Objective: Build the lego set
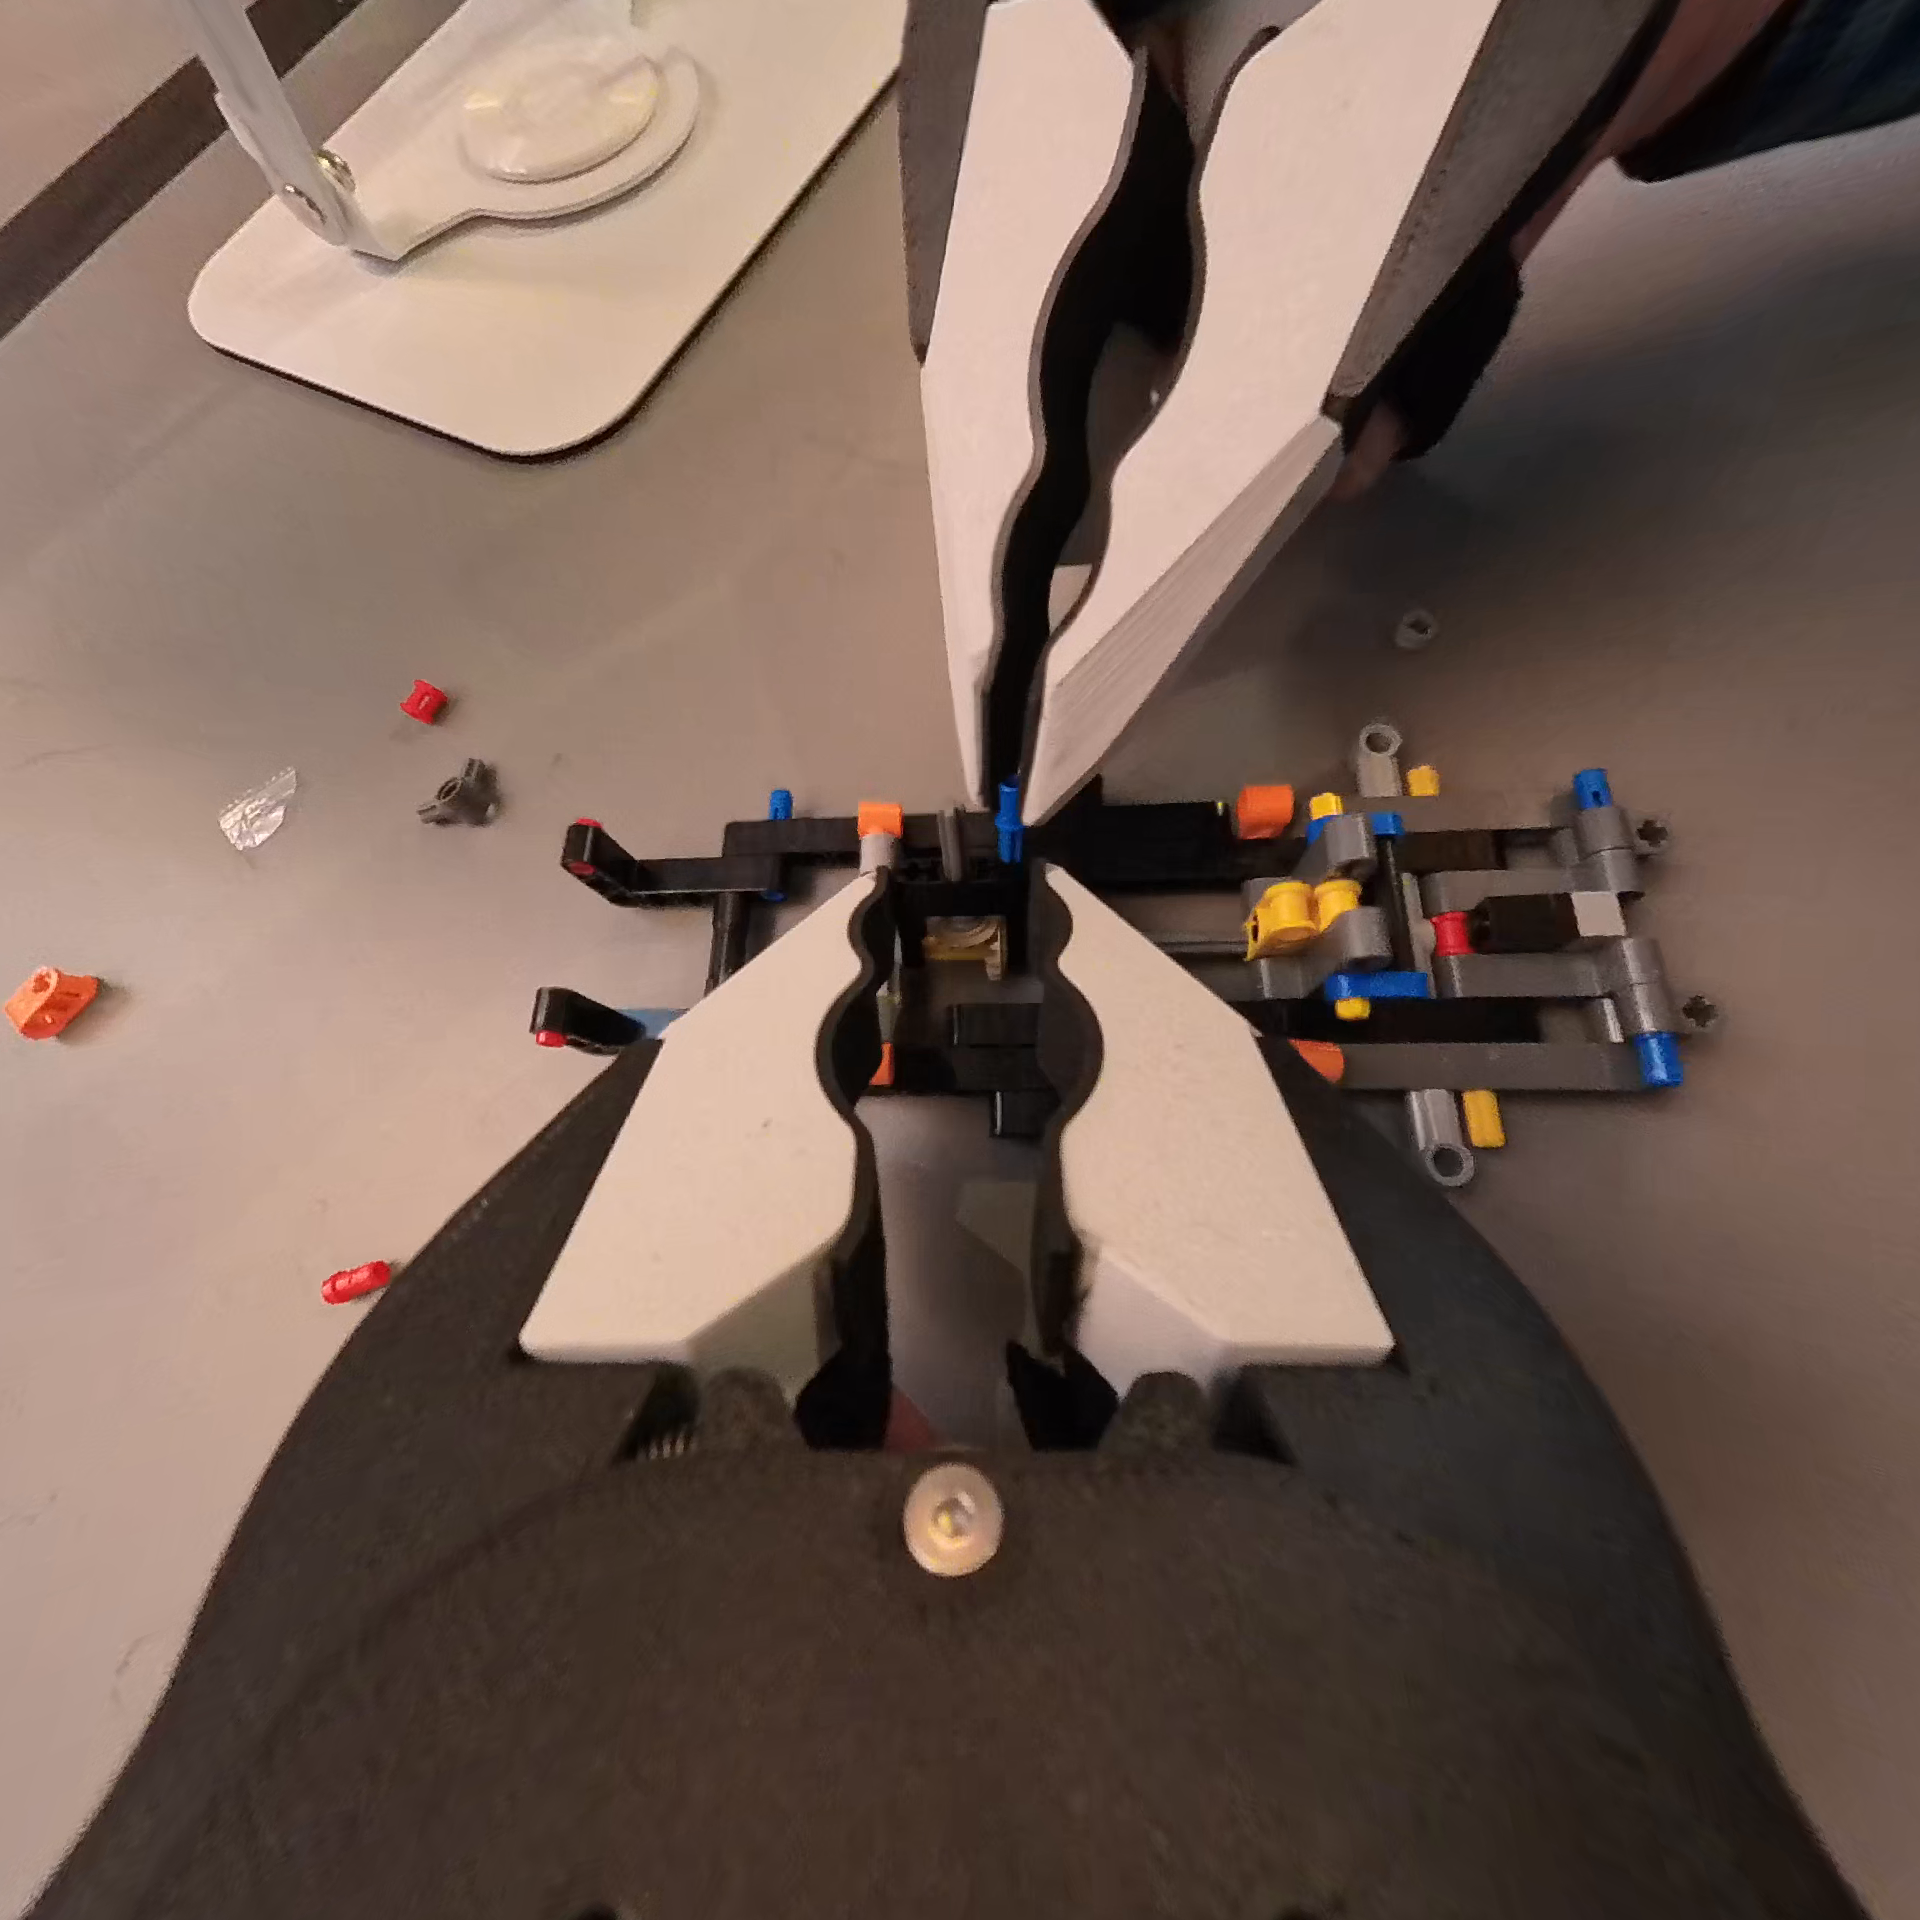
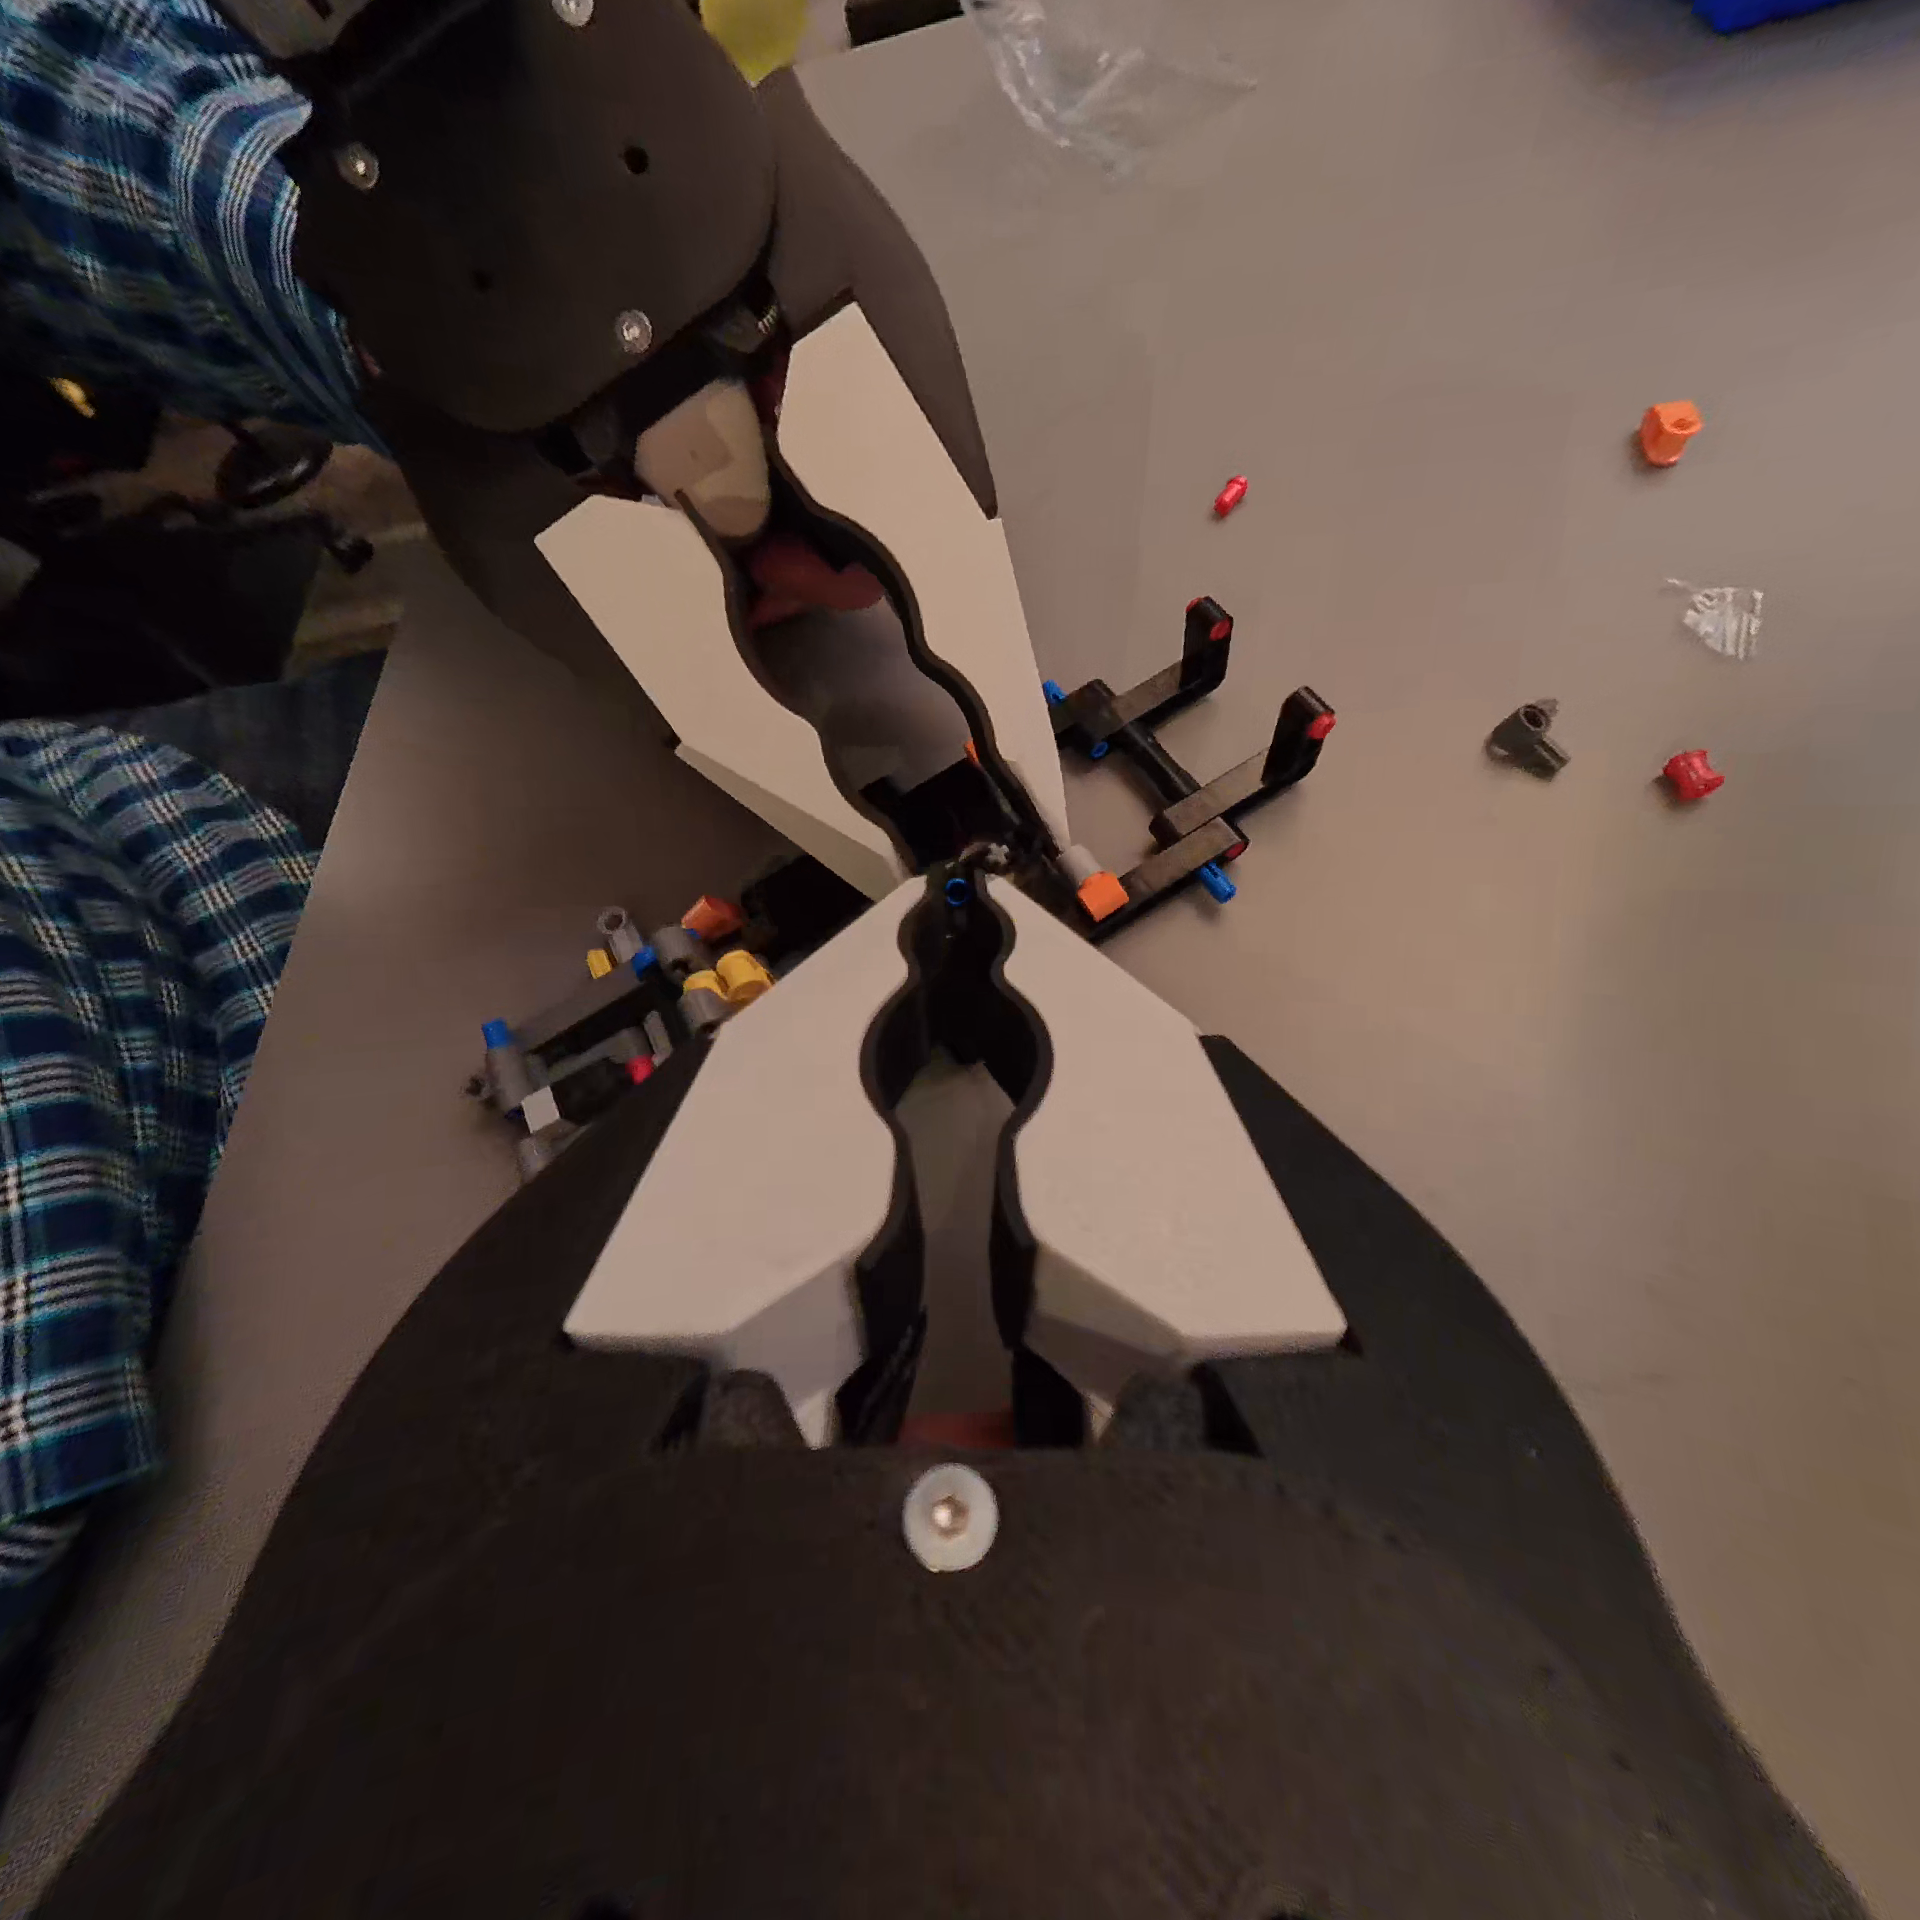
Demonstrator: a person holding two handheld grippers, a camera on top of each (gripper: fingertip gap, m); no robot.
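Lego chassis (image 1: 1351, 935) lies flat on the grey table (image 1: 520, 582), black and grey beams with blue, yellow and orange pins. Left gripper (image 1: 961, 883) straddles the chassis's black middle section, fingers parted around it; whether they actually press it, cannot tell. Right gripper (image 1: 1003, 800) comes down onto the chassis's far edge, fingertips pinched together on a blue pin (image 1: 1008, 816) standing upright there. Left of the chassis, loose parts well apart: red pin (image 1: 355, 1281), orange connector (image 1: 50, 1003), dark grey connector (image 1: 462, 793), red bush (image 1: 424, 701), clear plastic scrap (image 1: 258, 808). Beyond the chassis, white stand base (image 1: 499, 312).
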